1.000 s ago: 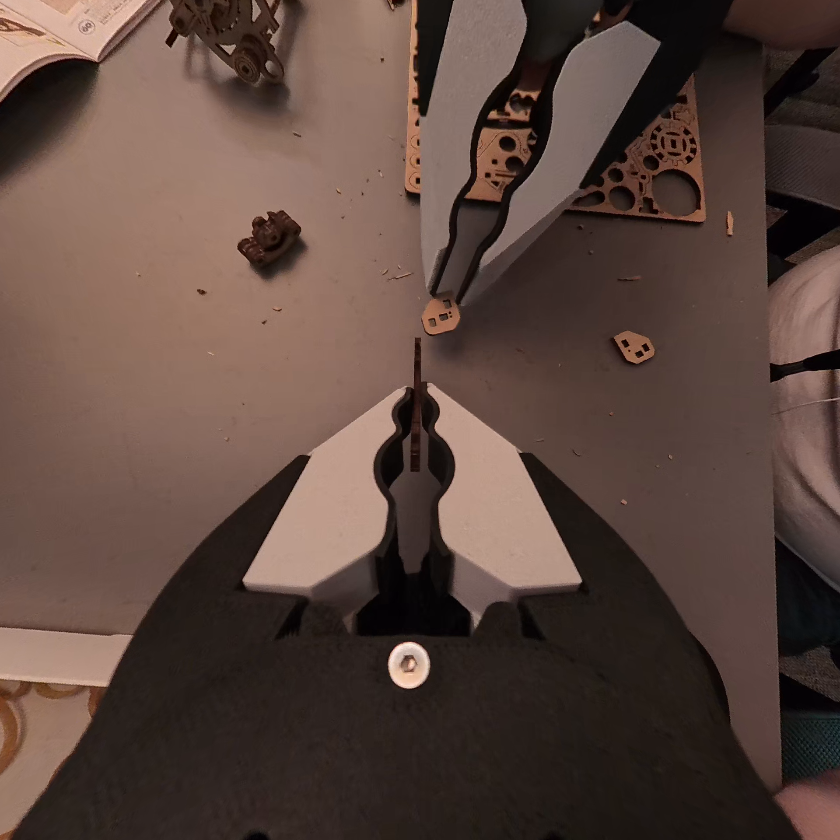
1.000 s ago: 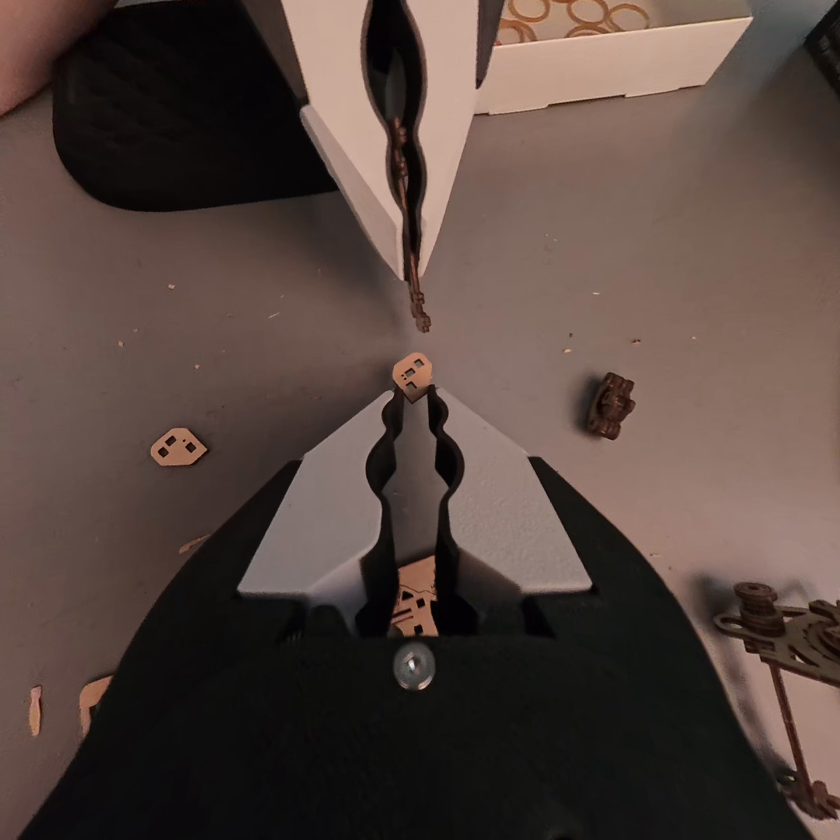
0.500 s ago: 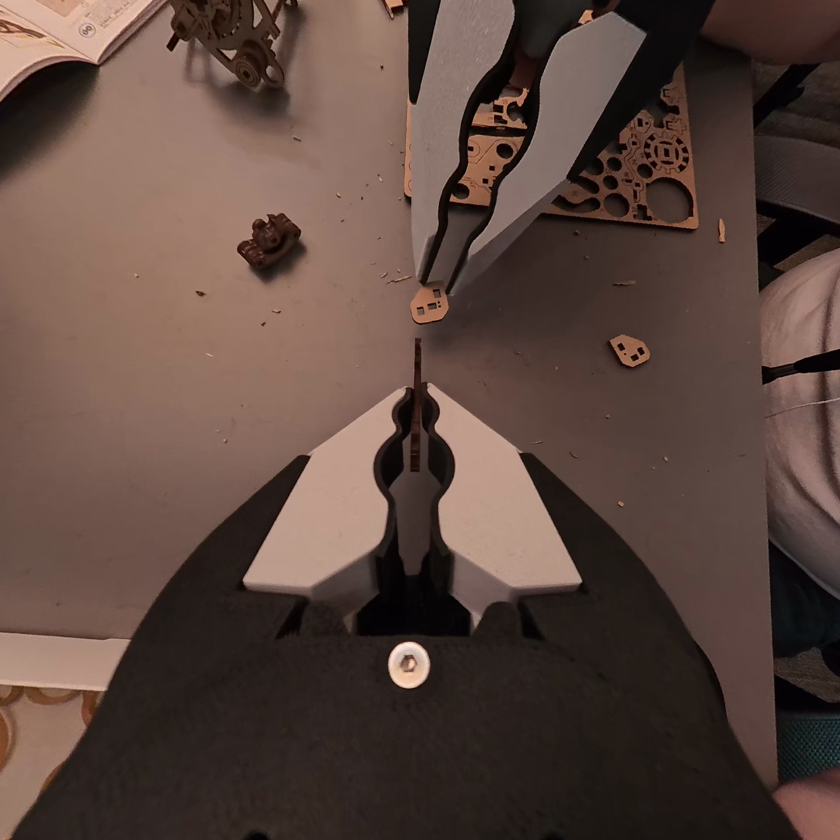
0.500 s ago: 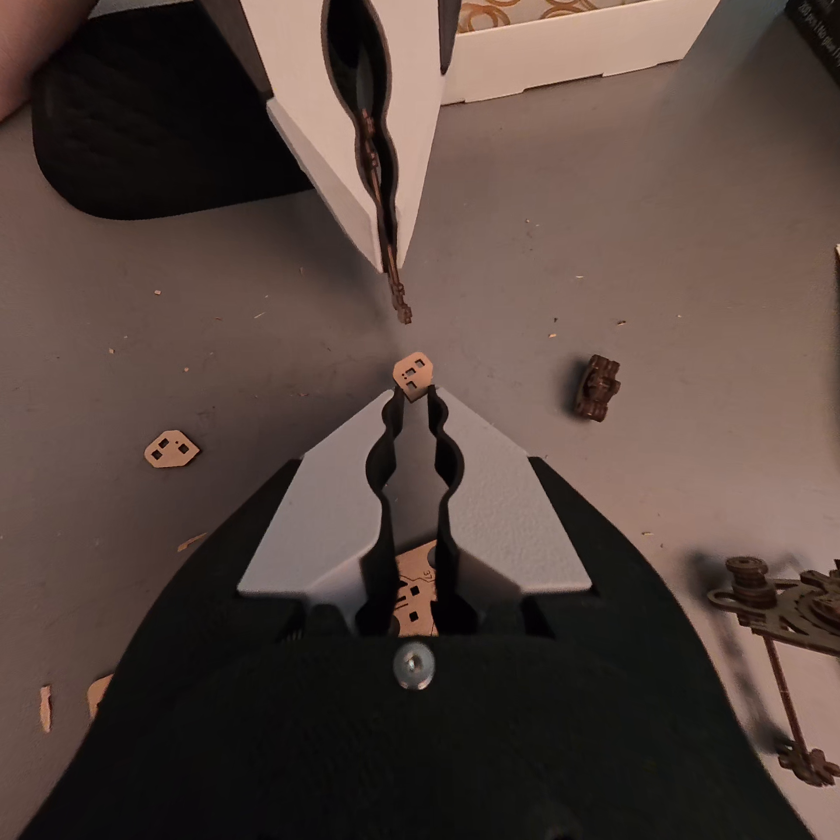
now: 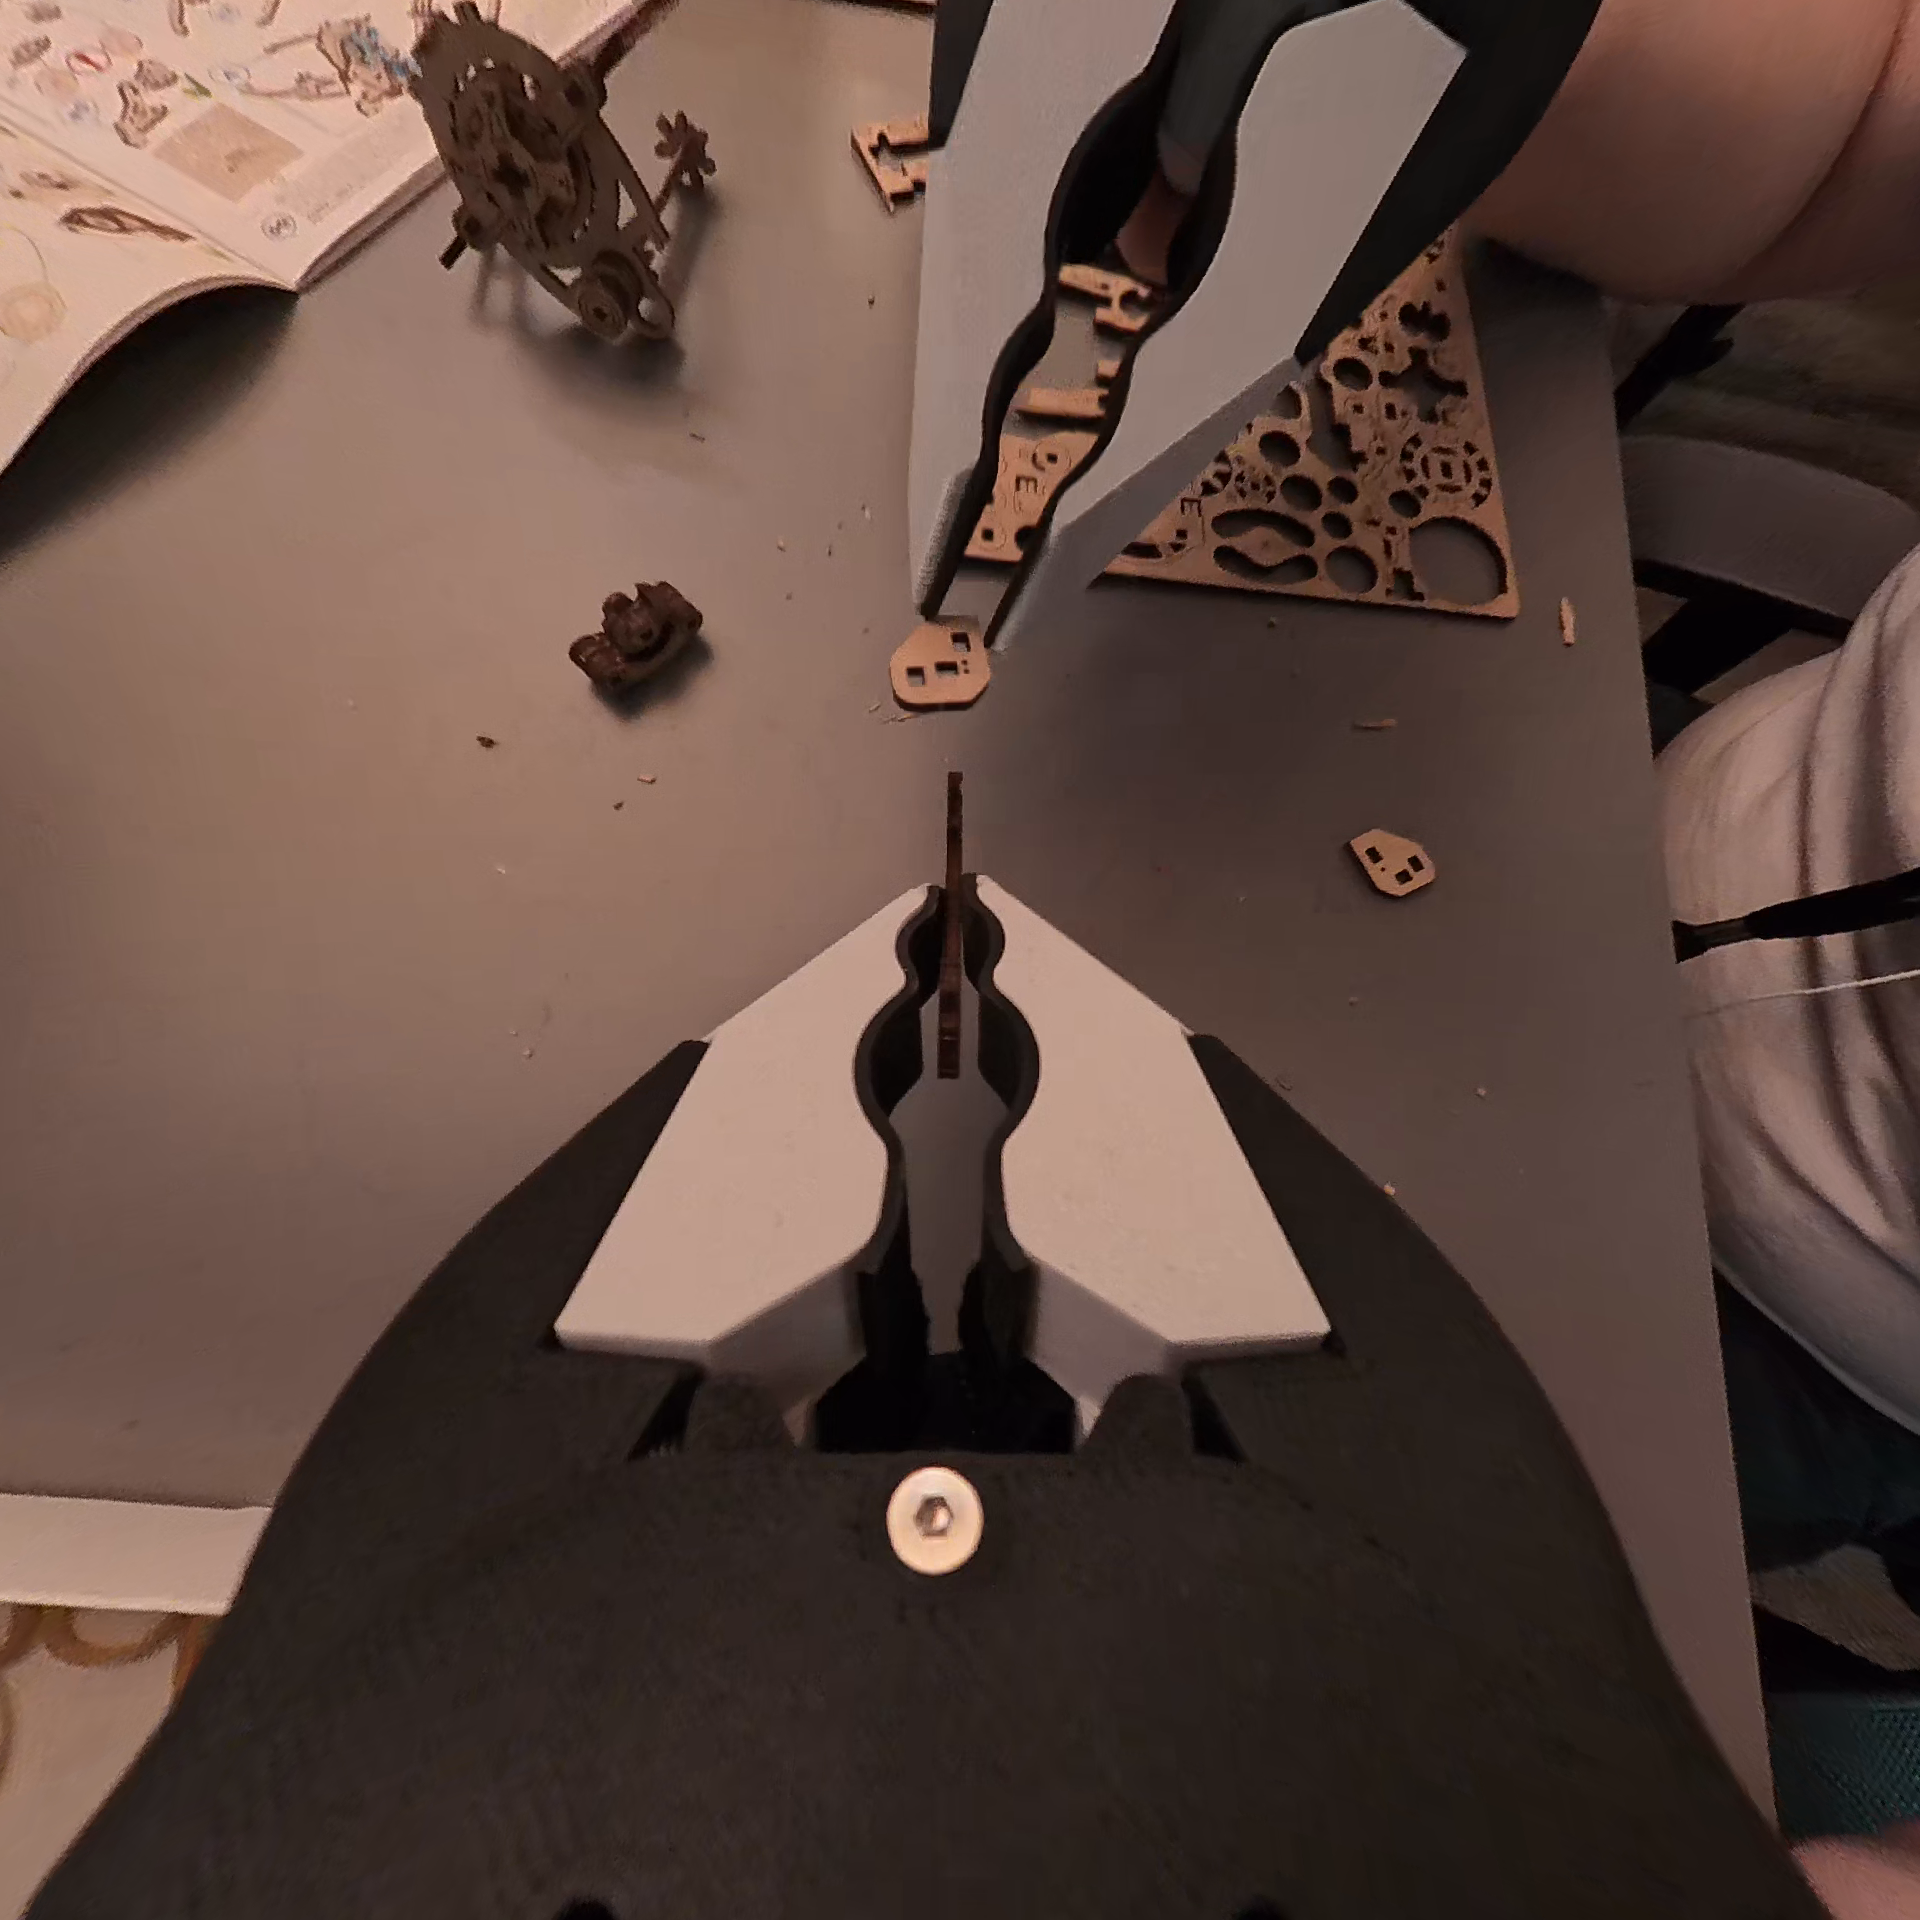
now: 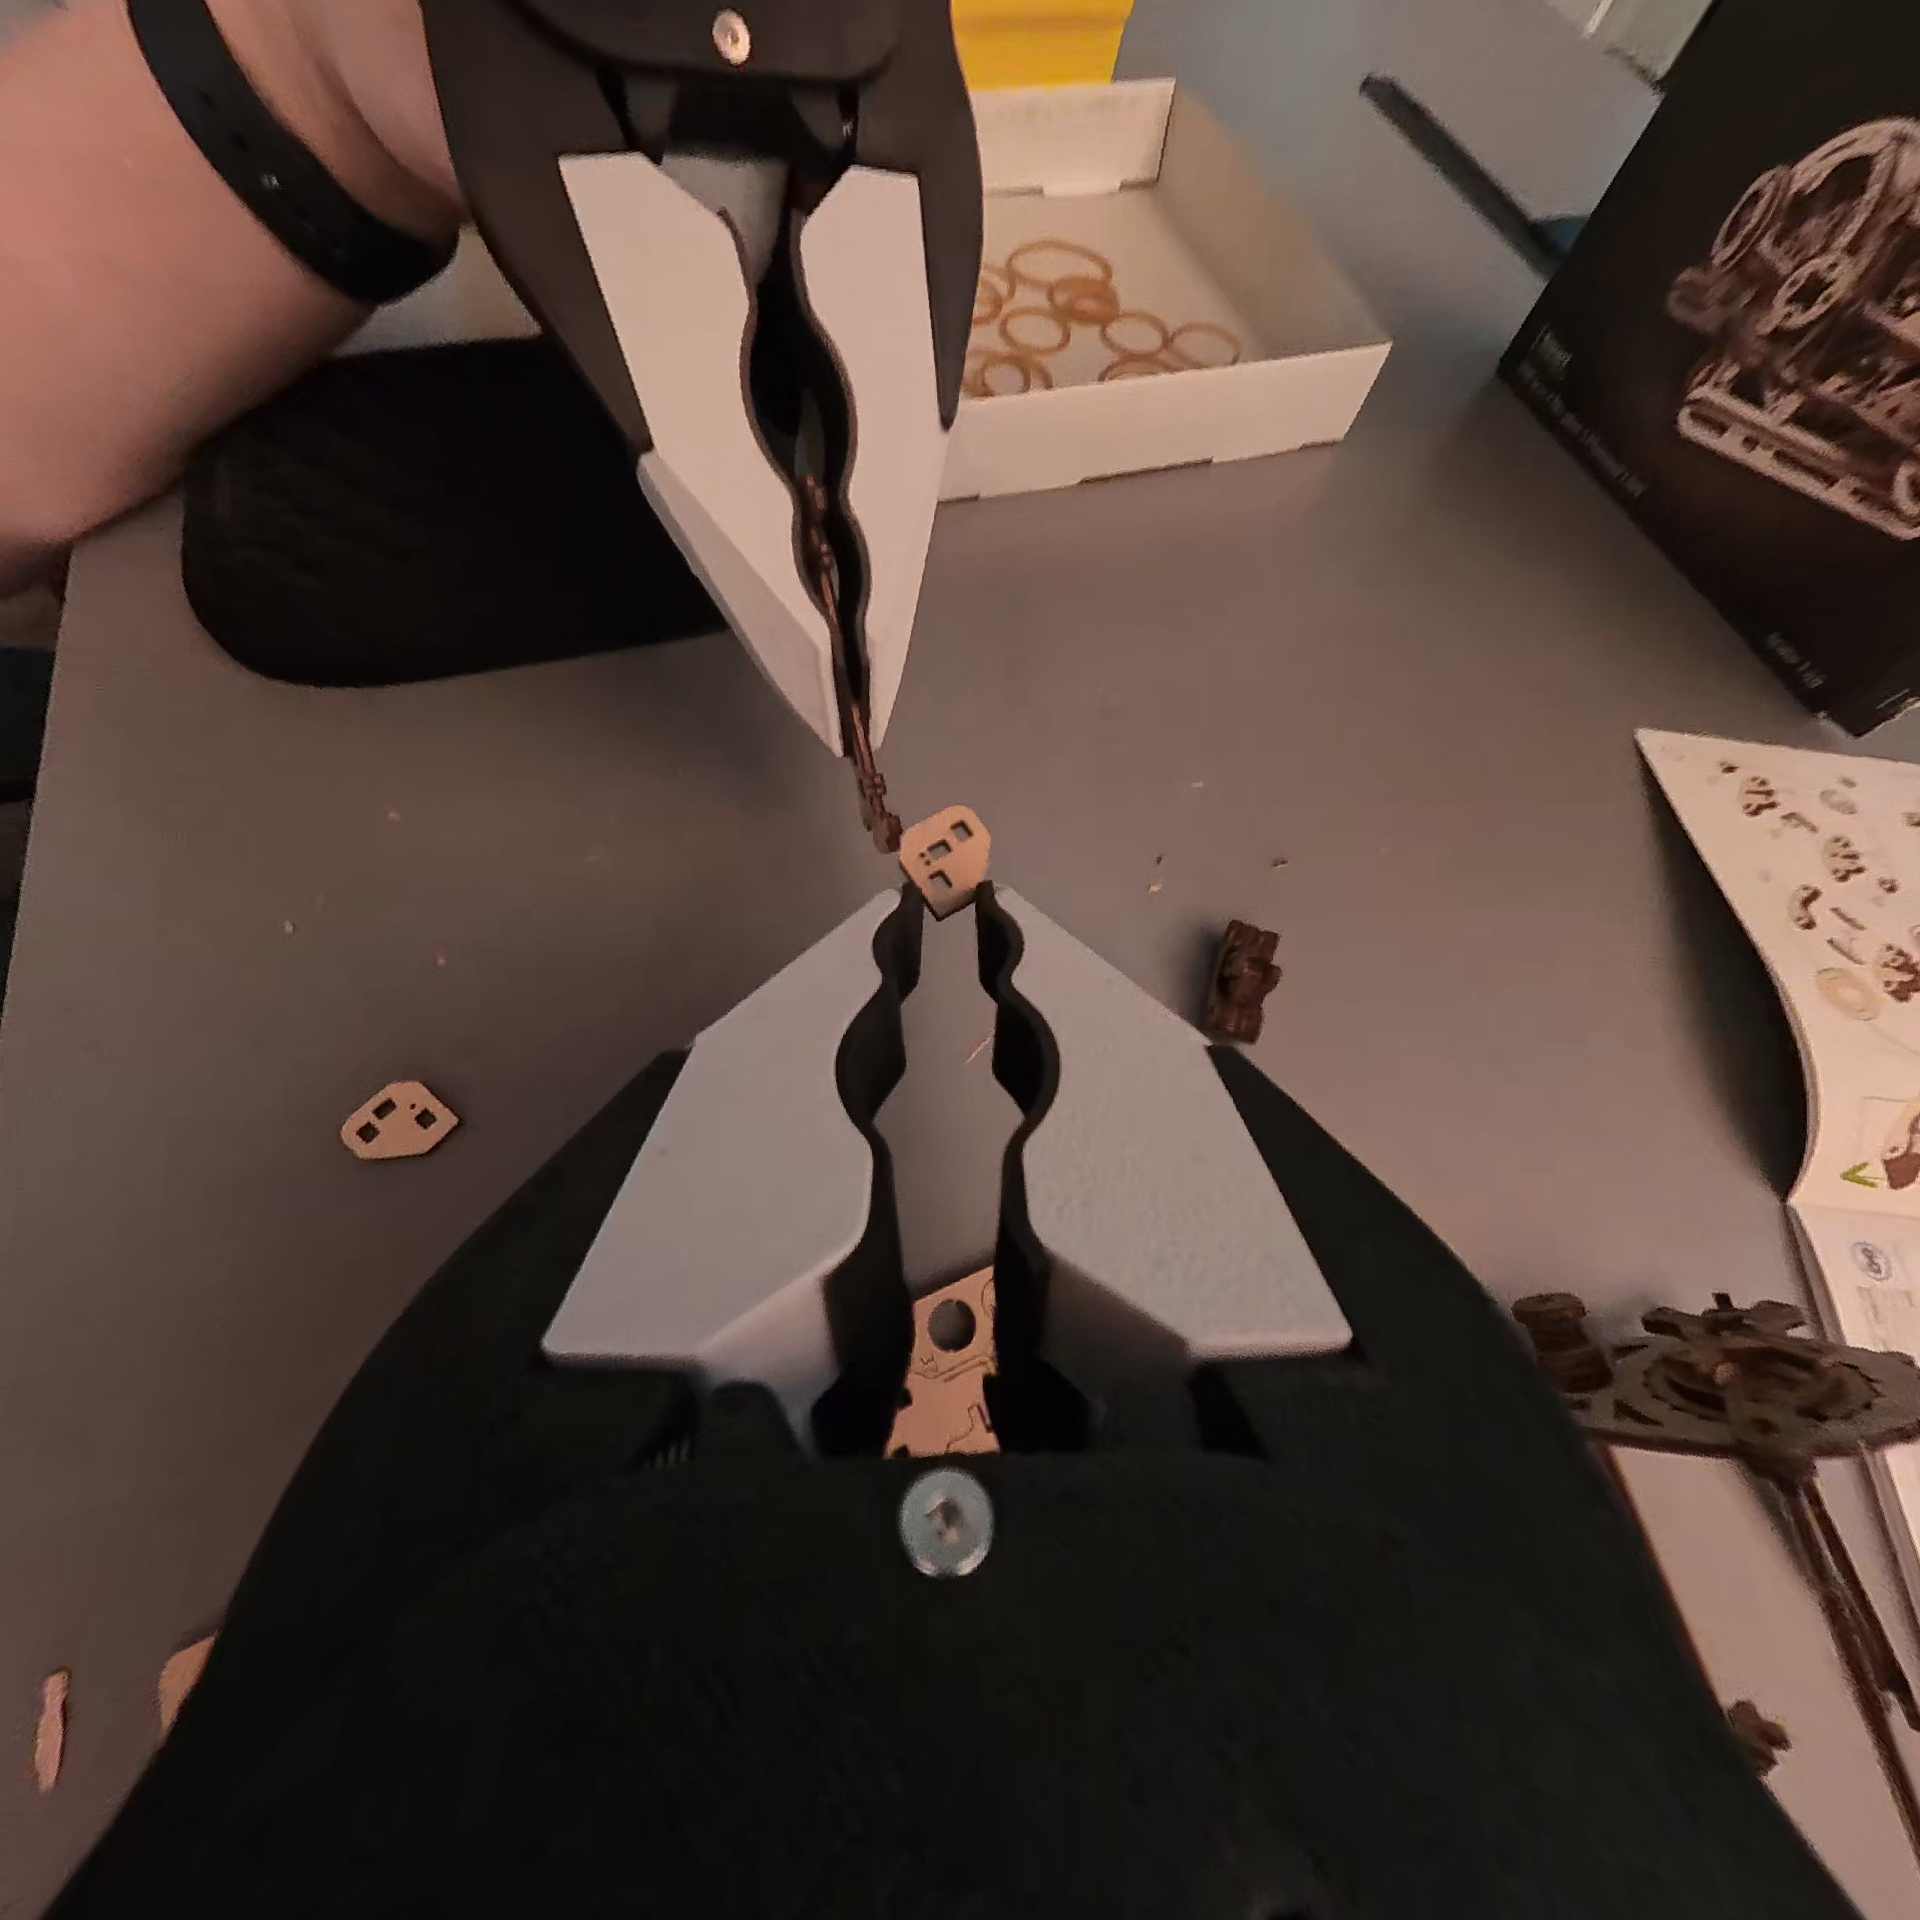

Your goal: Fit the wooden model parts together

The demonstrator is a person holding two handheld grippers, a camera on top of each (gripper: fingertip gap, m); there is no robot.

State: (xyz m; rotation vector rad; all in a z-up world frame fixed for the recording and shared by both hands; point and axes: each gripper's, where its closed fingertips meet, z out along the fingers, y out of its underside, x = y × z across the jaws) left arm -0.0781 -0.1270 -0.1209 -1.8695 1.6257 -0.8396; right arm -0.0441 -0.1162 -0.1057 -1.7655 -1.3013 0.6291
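Closer now, right gripper pinching the tan plate nearly touches left gripper's clamped dark strip.

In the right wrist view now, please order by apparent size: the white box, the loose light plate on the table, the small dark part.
1. white box, clearly largest.
2. loose light plate and small dark part look alike in size; I cannot rank them.

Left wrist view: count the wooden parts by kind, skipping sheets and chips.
Pale slotted plate: 2, this one in the right gripper, one loose
Dark strip in the left gripper: 1
Small dark block: 1
Gear assembly: 1
Total: 5
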